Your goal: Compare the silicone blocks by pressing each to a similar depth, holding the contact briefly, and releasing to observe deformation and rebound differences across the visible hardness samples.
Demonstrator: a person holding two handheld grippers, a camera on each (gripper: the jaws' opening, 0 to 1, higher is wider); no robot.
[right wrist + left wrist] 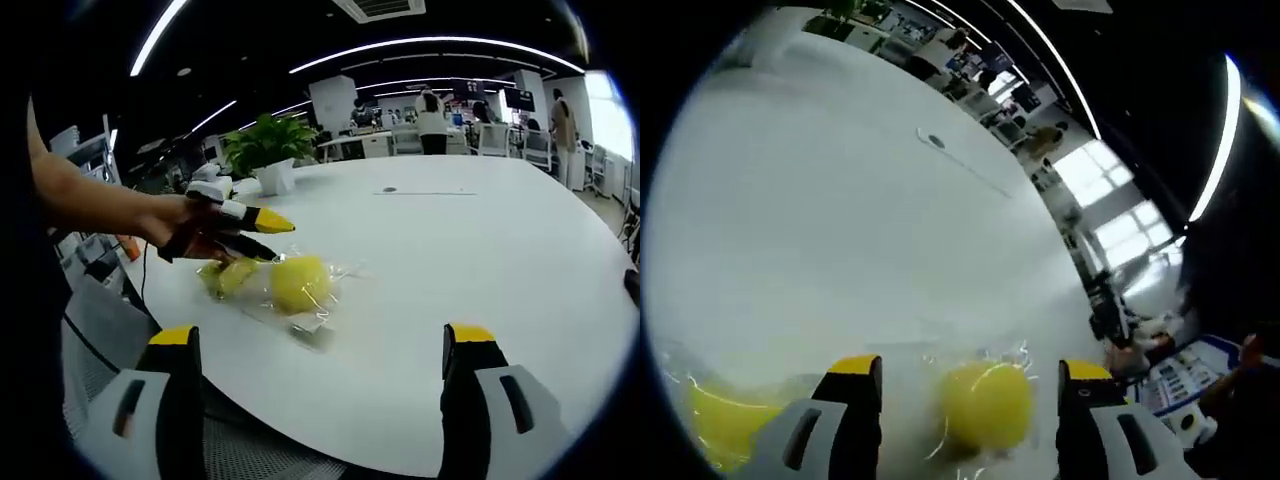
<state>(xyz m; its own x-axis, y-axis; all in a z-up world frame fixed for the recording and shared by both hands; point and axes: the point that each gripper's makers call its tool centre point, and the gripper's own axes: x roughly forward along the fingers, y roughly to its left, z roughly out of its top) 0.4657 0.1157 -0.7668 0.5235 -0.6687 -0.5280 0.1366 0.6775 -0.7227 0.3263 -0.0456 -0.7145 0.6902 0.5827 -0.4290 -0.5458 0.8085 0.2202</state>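
yellow silicone blocks in clear bags lying on a white table (480, 260).
left gripper (262, 234) is hovering at the left bagged block (228, 276), jaws apart; the rounder bagged block (299, 282) is lying beside it; right gripper (325, 352) is waiting near, jaws apart. right gripper view is adding a potted plant (266, 148).

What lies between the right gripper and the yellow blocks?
Bare white table, seen in the right gripper view; the right gripper hangs open, well short of the bagged yellow blocks.
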